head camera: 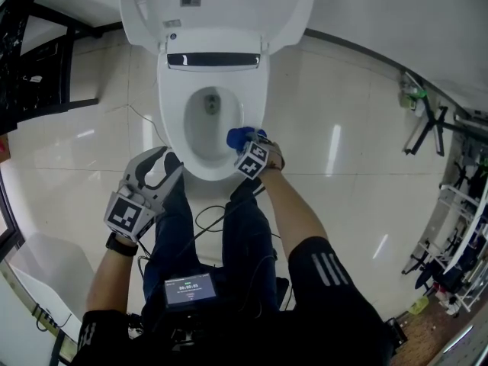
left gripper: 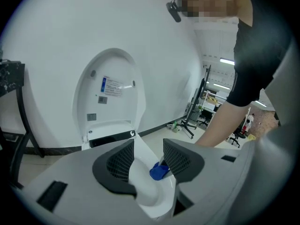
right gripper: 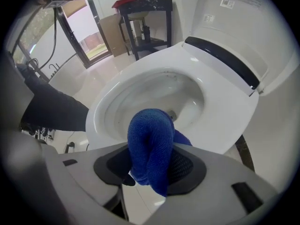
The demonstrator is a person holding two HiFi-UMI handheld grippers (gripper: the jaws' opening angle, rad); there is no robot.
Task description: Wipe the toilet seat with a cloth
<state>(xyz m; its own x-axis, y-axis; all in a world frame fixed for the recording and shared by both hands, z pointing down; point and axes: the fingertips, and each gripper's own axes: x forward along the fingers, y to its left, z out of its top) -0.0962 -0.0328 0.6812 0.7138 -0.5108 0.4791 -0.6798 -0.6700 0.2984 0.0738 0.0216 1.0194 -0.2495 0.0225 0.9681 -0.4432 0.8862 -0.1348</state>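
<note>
**Cloth held at the seat's right front; most of the ring is judged still to be covered**

The blue cloth (right gripper: pixel 149 146) is gripped by the right gripper (right gripper: pixel 150 167). Its jaws are closed on a thick bunched fold, which bulges up between them and hangs below. In the head view, this bundle is at the right front part of the toilet seat (head camera: pixel 172 117), at the inner edge of the ring and just over the bowl (head camera: pixel 207 124). Whether the cloth is pressed onto the seat or held just above it cannot be told from any view.

The left gripper (left gripper: pixel 147 159) is held low beside the front left of the toilet, clear of the seat. Its jaws are spread fairly wide and nothing is between them; only the bowl and the distant cloth are seen through the gap. The lid (head camera: pixel 217 2) is raised against the wall, so the whole ring is exposed.

No wet streak, smear or dirt can be made out on the white seat, so what is done cannot be read from the surface. From the cloth's position, wiping is judged to be in hand at the right front. The left side, the back near the hinge and the front lip are taken as left to cover.
</note>
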